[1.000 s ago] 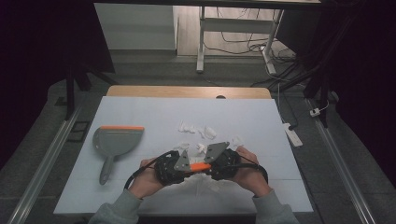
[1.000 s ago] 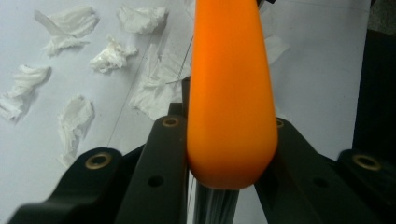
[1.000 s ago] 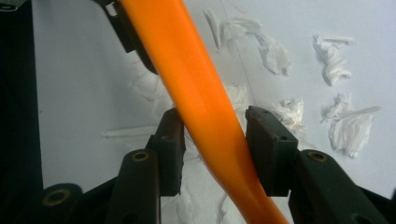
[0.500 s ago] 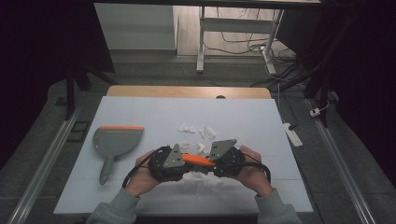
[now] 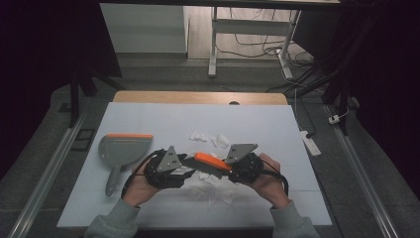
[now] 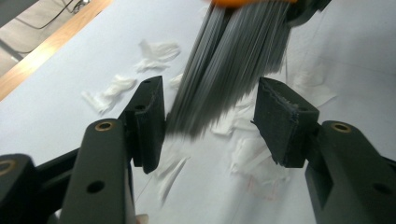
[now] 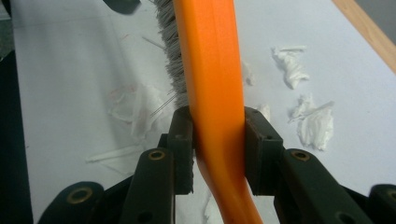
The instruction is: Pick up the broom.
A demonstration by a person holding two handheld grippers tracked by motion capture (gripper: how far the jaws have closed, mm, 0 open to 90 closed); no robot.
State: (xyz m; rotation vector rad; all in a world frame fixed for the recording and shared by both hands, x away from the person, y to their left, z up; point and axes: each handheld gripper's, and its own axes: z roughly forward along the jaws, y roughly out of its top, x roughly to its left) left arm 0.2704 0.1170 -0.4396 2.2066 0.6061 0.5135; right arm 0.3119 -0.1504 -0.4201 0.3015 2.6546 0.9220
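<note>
Left gripper (image 5: 190, 162) has just been opening its jaws and let go of the brush (image 5: 212, 161); 1 sec ago it was clenched on it. Now the grey bristles (image 6: 229, 60) hang between the wide jaws, no pad touching. Right gripper (image 7: 217, 140) squeezes the orange handle tight w/ both pads. Brush sits between the 2 hands, near the 6 o'clock edge of the table (image 5: 163, 114). White paper bits (image 5: 208, 136) lie under it & toward 12. Dustpan (image 5: 119, 151) rests at 9 o'clock, well apart.
</note>
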